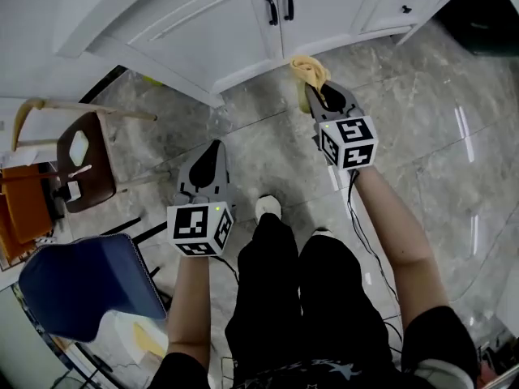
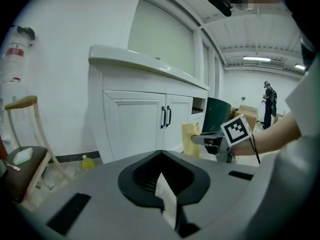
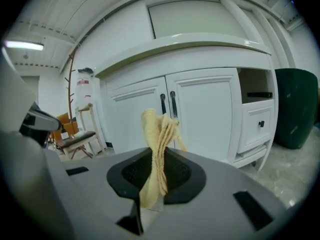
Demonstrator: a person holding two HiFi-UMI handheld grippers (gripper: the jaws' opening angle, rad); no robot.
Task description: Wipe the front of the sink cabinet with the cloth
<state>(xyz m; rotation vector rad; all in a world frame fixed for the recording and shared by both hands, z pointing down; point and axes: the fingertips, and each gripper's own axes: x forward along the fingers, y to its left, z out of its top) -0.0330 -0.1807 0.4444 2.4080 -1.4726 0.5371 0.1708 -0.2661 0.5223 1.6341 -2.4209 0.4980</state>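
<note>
The white sink cabinet (image 1: pixel 235 23) stands ahead of me, its two doors shut, with black handles (image 1: pixel 278 6) at the middle. My right gripper (image 1: pixel 318 96) is shut on a yellow cloth (image 1: pixel 310 71), which sticks up bunched out of the jaws just short of the cabinet base. In the right gripper view the cloth (image 3: pixel 157 144) rises in front of the cabinet doors (image 3: pixel 200 114), apart from them. My left gripper (image 1: pixel 204 162) hangs lower and further left over the floor, shut with nothing in it. The left gripper view shows the cabinet (image 2: pixel 140 124) and the cloth (image 2: pixel 190 139).
A wooden chair (image 1: pixel 89 160) stands at the left, with a blue seat (image 1: pixel 93 286) and orange items (image 1: pixel 24 209) nearer me. Right of the doors are a drawer (image 1: pixel 405 6) and a dark green bin (image 2: pixel 217 116). A small yellow bottle (image 2: pixel 87 161) sits by the cabinet's left foot.
</note>
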